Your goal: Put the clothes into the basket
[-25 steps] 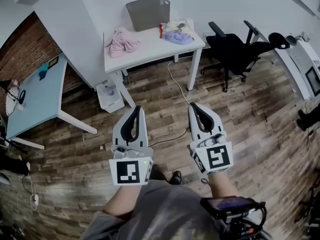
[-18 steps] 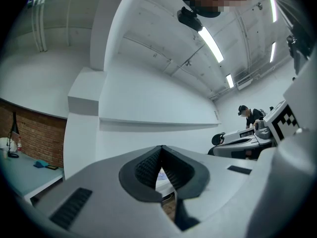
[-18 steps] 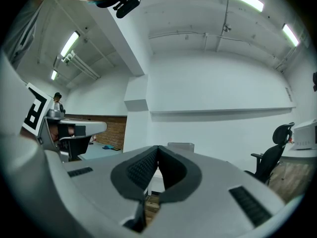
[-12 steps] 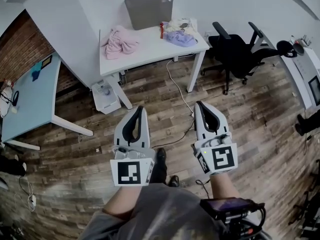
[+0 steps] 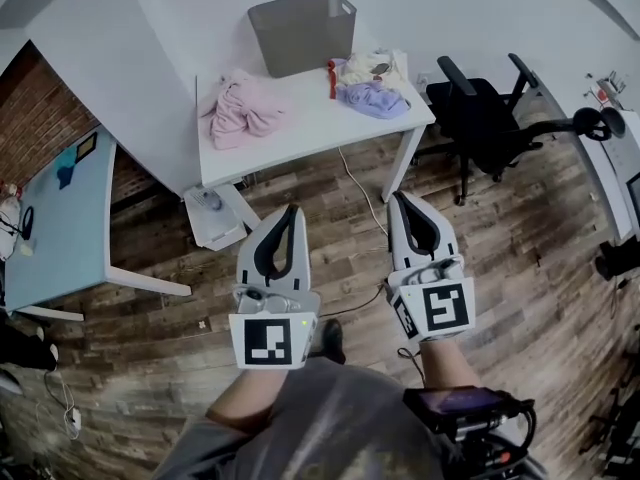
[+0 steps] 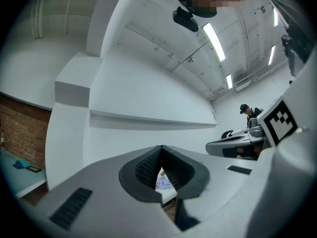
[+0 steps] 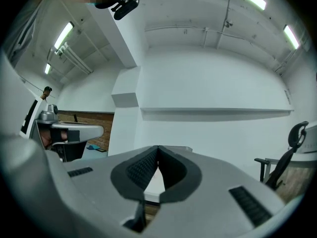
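- Jaws on both your left gripper [image 5: 290, 211] and your right gripper [image 5: 399, 198] are clenched tip to tip on nothing, just as they were a second ago. Each gripper view shows the pads meeting, with only a sliver of gap behind the tips.
- Your bench [image 5: 310, 133] is where the change is. It sits lower and larger in the head view than a second ago. Your two grippers, side by side and pointing at it, have drawn nearer its front edge, though they hang short of it over the wooden floor [image 5: 150, 338]. I'd judge this the walk-in, with no garment handled yet.
- Your basket [image 5: 300, 33] stands upright at the back of the bench against the wall, in the same spot as before. Nothing shows inside it from the head view.
- Pink clothes [image 5: 240, 108] lie heaped on the bench's left part, just in front of the basket's left side, untouched. Your left gripper points roughly that way.
- Lilac and cream clothes [image 5: 372, 86] make the smaller pile at the right rear corner, beside a red item [image 5: 331, 76], and are also untouched.
- You'll have to release the jaws before either heap can be taken.
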A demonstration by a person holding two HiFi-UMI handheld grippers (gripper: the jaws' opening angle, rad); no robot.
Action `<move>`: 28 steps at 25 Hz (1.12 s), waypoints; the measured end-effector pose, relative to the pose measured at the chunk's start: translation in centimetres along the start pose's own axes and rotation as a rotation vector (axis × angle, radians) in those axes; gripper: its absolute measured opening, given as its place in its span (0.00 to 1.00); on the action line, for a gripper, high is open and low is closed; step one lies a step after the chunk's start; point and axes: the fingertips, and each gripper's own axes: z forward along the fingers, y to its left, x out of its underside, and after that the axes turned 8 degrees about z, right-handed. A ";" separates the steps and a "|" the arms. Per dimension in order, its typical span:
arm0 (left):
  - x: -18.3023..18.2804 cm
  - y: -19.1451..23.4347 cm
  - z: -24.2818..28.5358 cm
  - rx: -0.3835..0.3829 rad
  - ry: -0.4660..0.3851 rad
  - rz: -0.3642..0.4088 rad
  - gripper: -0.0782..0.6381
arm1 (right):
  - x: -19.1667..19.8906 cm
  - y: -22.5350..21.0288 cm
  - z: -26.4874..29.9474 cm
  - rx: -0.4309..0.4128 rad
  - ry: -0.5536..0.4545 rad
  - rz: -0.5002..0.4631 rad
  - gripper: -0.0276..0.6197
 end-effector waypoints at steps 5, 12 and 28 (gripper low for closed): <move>0.1 1.7 3.2 0.021 -0.018 -0.011 0.12 | -0.7 -0.4 3.7 0.004 -0.013 -0.008 0.05; 1.0 2.1 7.2 0.055 -0.014 -0.009 0.12 | -0.7 -2.9 6.3 0.035 -0.011 0.002 0.05; 7.0 2.3 23.8 0.030 0.061 0.014 0.12 | 3.4 -15.3 19.3 0.006 0.016 0.047 0.05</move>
